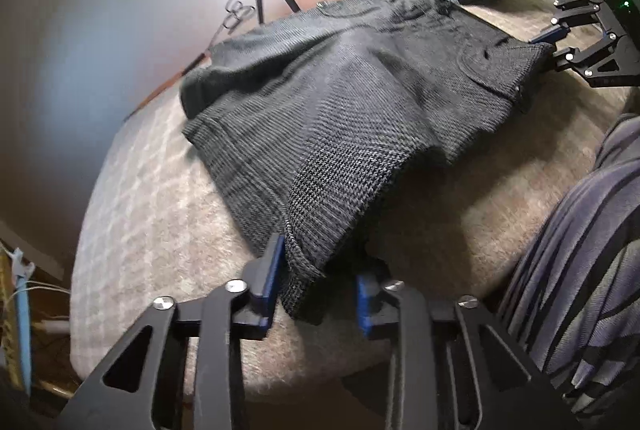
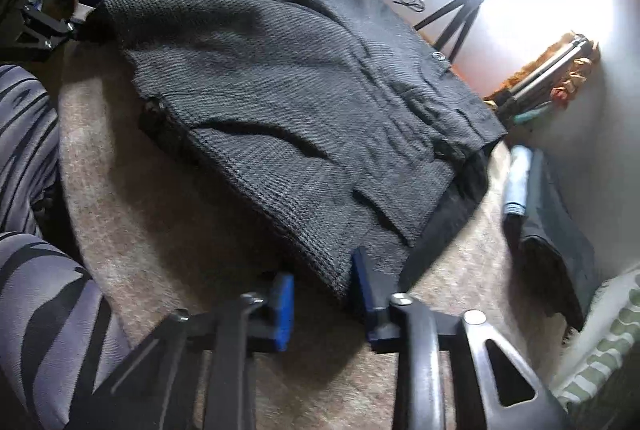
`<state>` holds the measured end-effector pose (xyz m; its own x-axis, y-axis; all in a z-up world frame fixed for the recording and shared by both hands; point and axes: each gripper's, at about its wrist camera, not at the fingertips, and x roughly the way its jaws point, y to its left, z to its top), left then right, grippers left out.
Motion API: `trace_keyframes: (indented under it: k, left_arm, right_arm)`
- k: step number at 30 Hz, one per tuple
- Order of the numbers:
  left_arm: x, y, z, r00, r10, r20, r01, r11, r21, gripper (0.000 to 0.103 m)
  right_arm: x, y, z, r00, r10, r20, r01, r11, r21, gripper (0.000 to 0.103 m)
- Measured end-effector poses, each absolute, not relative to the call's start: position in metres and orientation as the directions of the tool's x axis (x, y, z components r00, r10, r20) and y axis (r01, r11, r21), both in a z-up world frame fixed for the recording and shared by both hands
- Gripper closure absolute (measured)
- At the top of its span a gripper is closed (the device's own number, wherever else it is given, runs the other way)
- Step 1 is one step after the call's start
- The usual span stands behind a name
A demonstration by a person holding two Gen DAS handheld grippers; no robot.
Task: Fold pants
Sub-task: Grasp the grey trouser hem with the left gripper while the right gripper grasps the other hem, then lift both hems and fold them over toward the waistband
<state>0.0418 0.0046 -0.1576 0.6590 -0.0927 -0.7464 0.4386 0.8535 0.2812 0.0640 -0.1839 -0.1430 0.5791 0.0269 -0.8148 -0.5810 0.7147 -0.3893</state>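
Dark grey knit pants (image 1: pixel 340 102) lie spread across a beige carpeted surface (image 1: pixel 152 198), partly folded.
Each hand-held gripper, left (image 1: pixel 318 284) and right (image 2: pixel 322 296), has its blue pads spread around a corner of the fabric; whether they pinch it is unclear.

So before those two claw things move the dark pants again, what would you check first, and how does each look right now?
1. Left gripper has cloth: cannot tell; the pants corner lies between spread fingers.
2. Right gripper has cloth: cannot tell; the waist edge sits between open-looking fingers.
3. Pants lie flat on the bed: not ok, the near corners are lifted and rumpled.
4. Folded pile clear of the pants: ok.
5. Sharp view: not ok, some blur.
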Motion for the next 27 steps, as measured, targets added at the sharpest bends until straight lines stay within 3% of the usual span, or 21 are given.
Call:
trace_keyframes:
  k: [7, 20, 27]
  left_arm:
    - [0.051, 0.019, -0.131, 0.722, -0.099, -0.685, 0.378, 0.885, 0.271, 0.086]
    - [0.087, 0.03, -0.06, 0.84, -0.128, -0.528, 0.312, 0.909, 0.276, 0.087]
    - [0.12, 0.031, -0.043, 0.861, -0.141, -0.489, 0.311, 0.906, 0.286, 0.087]
  right_arm:
    - [0.068, -0.191, -0.105, 0.647, 0.059, -0.76, -0.503, 0.782, -0.368, 0.093]
    - [0.075, -0.201, -0.032, 0.773, 0.081, -0.629, -0.386, 0.847, -0.365, 0.094]
    - [0.099, -0.205, -0.009, 0.796, 0.084, -0.599, -0.361, 0.861, -0.359, 0.095]
